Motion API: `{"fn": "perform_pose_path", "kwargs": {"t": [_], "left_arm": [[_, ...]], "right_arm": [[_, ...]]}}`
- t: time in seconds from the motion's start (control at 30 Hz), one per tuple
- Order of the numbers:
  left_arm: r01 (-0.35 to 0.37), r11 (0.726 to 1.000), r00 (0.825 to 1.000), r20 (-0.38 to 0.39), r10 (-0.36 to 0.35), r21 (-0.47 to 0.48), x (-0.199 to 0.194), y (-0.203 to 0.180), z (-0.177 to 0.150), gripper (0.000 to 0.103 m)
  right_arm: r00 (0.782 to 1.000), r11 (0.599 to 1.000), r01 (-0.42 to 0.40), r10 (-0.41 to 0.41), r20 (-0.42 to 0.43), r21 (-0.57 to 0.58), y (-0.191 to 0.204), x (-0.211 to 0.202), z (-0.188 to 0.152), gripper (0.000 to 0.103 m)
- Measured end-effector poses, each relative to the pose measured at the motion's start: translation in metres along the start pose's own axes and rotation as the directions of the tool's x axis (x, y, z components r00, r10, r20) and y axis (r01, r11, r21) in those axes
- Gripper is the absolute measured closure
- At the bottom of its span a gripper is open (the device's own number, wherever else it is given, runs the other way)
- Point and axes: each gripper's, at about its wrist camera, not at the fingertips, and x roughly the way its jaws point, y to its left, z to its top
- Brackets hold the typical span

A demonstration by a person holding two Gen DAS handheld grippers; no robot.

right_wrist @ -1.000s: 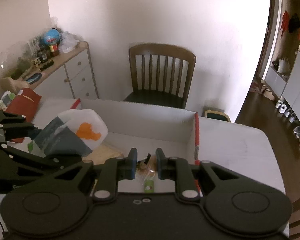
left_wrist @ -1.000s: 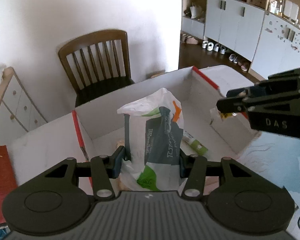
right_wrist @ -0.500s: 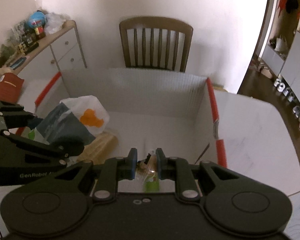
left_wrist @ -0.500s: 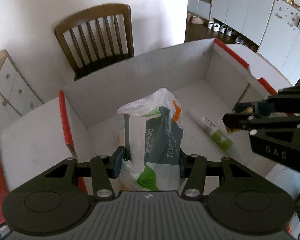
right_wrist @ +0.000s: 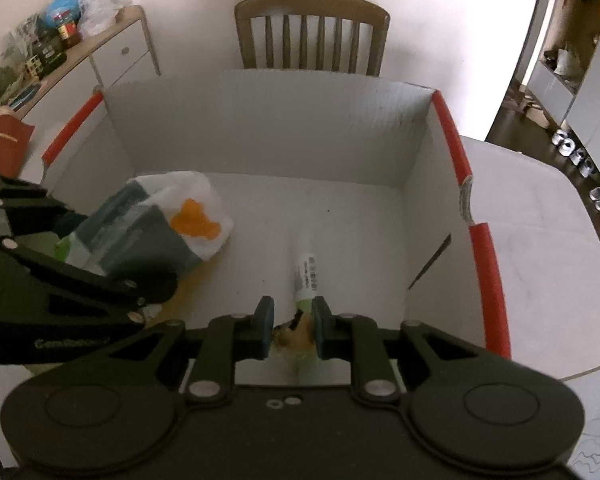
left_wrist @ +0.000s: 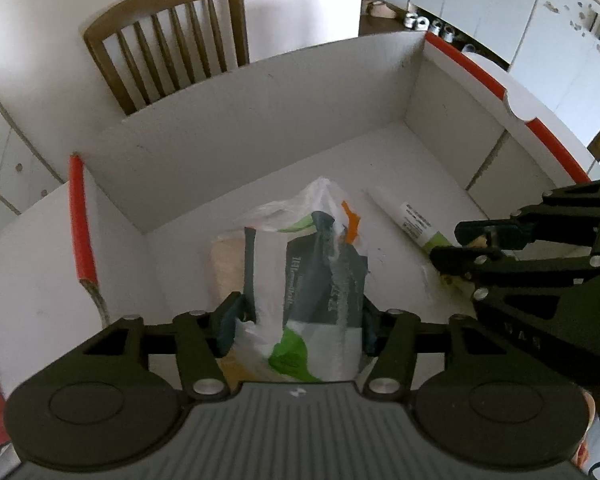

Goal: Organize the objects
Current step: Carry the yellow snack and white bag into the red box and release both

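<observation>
A white cardboard box (left_wrist: pixel 260 112) with red-taped edges stands open on the table. My left gripper (left_wrist: pixel 298 320) is down inside it, pads on both sides of a plastic bag (left_wrist: pixel 320 264) printed dark grey, green and orange; its jaws are opening and the bag sits between them. My right gripper (right_wrist: pixel 292 320) is low at the box's near right, jaws opening, with a small clear packet (right_wrist: pixel 294 334) of brownish stuff still between the pads. A white and green tube (right_wrist: pixel 307 276) lies on the box floor just ahead of it. A beige item (left_wrist: pixel 228 264) lies behind the bag.
A wooden chair (right_wrist: pixel 312 32) stands behind the box against the wall. At the left is a sideboard (right_wrist: pixel 112 48) crowded with small items, and a red packet (right_wrist: pixel 4 144) lies near it. White tabletop (right_wrist: pixel 540 216) runs to the right of the box.
Both grippers have sunk from above the box rim down into the box, tilting further downward. The bag and the packet came down with them. Both pairs of jaws stand slightly wider.
</observation>
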Motion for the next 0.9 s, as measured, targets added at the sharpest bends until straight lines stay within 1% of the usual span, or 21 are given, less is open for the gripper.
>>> {"fn": "perform_pose_path", "kwargs": {"t": [0.17, 0.27, 0.33, 0.4, 0.47, 0.53, 0.63, 0.67, 0.7, 0.77, 0.9], "left_arm": [[0.006, 1.000, 1.000, 0.006, -0.007, 0.006, 0.000, -0.001, 0.001, 0.040], [0.008, 1.000, 1.000, 0.008, -0.008, 0.006, -0.002, -0.002, 0.002, 0.040], [0.013, 1.000, 1.000, 0.012, -0.013, 0.006, -0.004, -0.002, 0.001, 0.039], [0.018, 1.000, 1.000, 0.015, -0.018, 0.009, -0.007, -0.004, -0.001, 0.038], [0.011, 1.000, 1.000, 0.022, -0.012, 0.015, -0.010, -0.005, -0.003, 0.038], [0.013, 1.000, 0.999, 0.033, -0.013, 0.013, -0.015, -0.005, -0.003, 0.038], [0.017, 1.000, 0.998, 0.056, -0.017, -0.006, -0.025, -0.005, -0.003, 0.033], [0.005, 1.000, 0.998, 0.061, -0.004, -0.015, -0.030, -0.005, -0.003, 0.025], [-0.002, 1.000, 0.998, 0.066, 0.004, -0.021, -0.033, -0.004, -0.003, 0.021], [0.008, 0.999, 0.997, 0.081, -0.005, -0.034, -0.041, -0.002, -0.003, 0.021], [0.004, 0.998, 0.993, 0.116, 0.003, -0.059, -0.061, -0.001, -0.007, 0.021]], "right_arm": [[1.000, 1.000, -0.011, 0.011, -0.014, 0.005, -0.003, -0.001, -0.002, 0.074], [1.000, 1.000, -0.007, 0.007, -0.011, 0.008, -0.005, -0.003, -0.004, 0.069], [1.000, 1.000, -0.014, 0.014, -0.009, 0.005, -0.006, -0.006, -0.006, 0.068], [1.000, 1.000, -0.018, 0.018, 0.002, -0.004, -0.007, -0.011, -0.005, 0.065], [1.000, 1.000, -0.018, 0.018, 0.019, -0.004, -0.008, -0.018, -0.006, 0.055], [0.999, 1.000, -0.020, 0.020, 0.036, -0.004, -0.009, -0.025, -0.006, 0.052], [0.998, 1.000, -0.021, 0.022, 0.055, -0.017, -0.010, -0.037, -0.006, 0.050], [0.998, 1.000, -0.020, 0.021, 0.062, -0.019, -0.011, -0.041, -0.007, 0.050], [0.997, 1.000, -0.020, 0.022, 0.069, -0.019, -0.011, -0.046, -0.008, 0.050], [0.996, 0.999, -0.028, 0.030, 0.086, -0.019, -0.012, -0.056, -0.009, 0.046], [0.992, 0.999, -0.038, 0.042, 0.120, -0.033, -0.012, -0.076, -0.008, 0.044]]}}
